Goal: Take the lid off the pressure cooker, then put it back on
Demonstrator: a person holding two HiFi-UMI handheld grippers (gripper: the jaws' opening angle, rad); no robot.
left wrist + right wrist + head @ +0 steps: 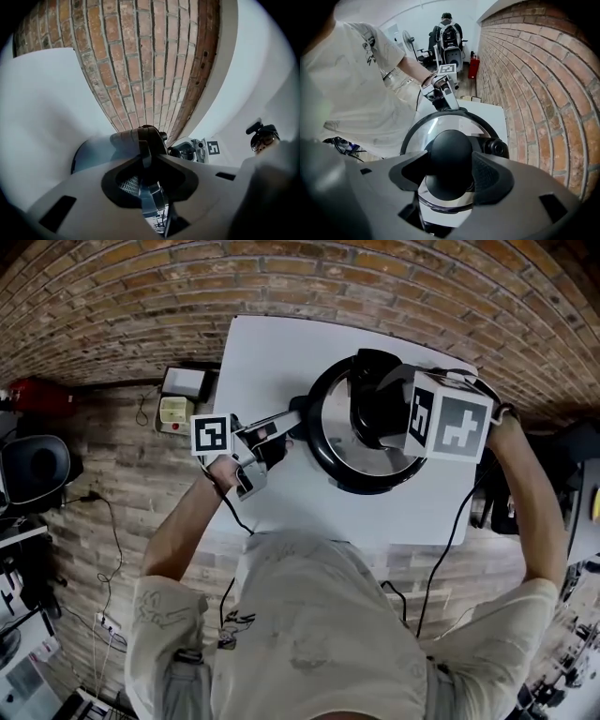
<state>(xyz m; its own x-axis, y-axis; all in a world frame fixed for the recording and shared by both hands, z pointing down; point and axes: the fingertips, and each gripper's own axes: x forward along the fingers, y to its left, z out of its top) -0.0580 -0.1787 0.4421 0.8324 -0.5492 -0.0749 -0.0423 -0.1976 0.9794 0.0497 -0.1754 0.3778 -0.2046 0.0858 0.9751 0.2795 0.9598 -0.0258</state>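
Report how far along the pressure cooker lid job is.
Done: nothing visibly; the lid sits on the cooker. In hand: the right hand-held gripper grips the knob, the left hand-held gripper pinches the side handle. Left: lift it off, then refit, unless that already happened.

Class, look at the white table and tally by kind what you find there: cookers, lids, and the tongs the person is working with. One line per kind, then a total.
pressure cooker: 1
lid: 1
tongs: 2 (left tongs, right tongs)
Total: 4
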